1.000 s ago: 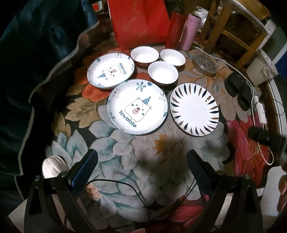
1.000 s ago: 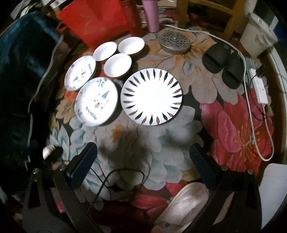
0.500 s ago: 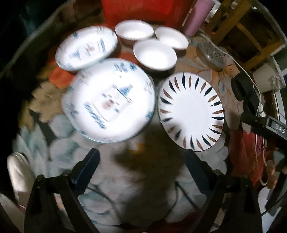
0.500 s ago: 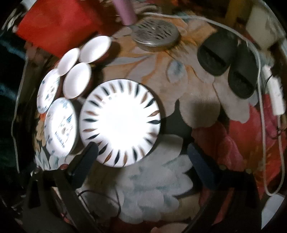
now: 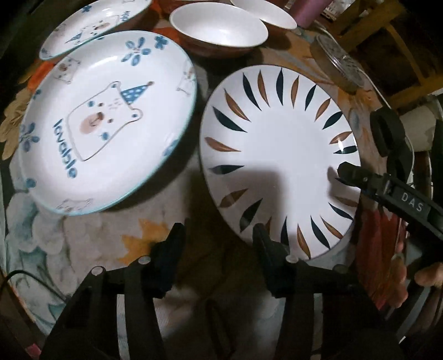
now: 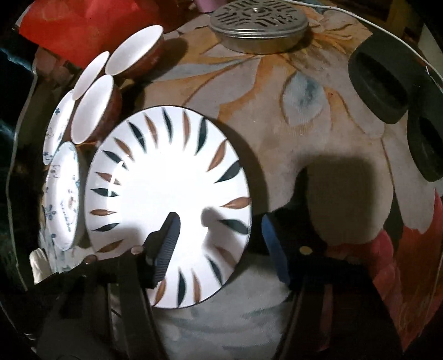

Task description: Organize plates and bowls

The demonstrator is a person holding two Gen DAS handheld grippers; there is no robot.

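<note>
A white plate with dark and brown leaf marks (image 5: 279,163) (image 6: 169,191) lies on the flowered cloth. My right gripper (image 6: 218,235) is open, its jaws astride the plate's near right rim; it also shows in the left wrist view (image 5: 349,173). My left gripper (image 5: 218,238) is open just short of the plate's near left rim, low over the cloth. A bear plate reading "lovable" (image 5: 108,121) (image 6: 62,193) lies left of it, a second bear plate (image 5: 94,27) behind. Three white bowls (image 5: 218,30) (image 6: 94,108) sit at the back.
A round perforated metal lid (image 6: 259,25) (image 5: 337,63) lies behind the leaf plate. Two black slippers (image 6: 379,83) lie at the right. A red bag (image 6: 80,25) stands at the back left. A wooden chair (image 5: 387,41) stands at the back right.
Both grippers have moved forward and down to the leaf plate. Their jaws have narrowed but stay open. The right gripper now straddles the plate's rim.
</note>
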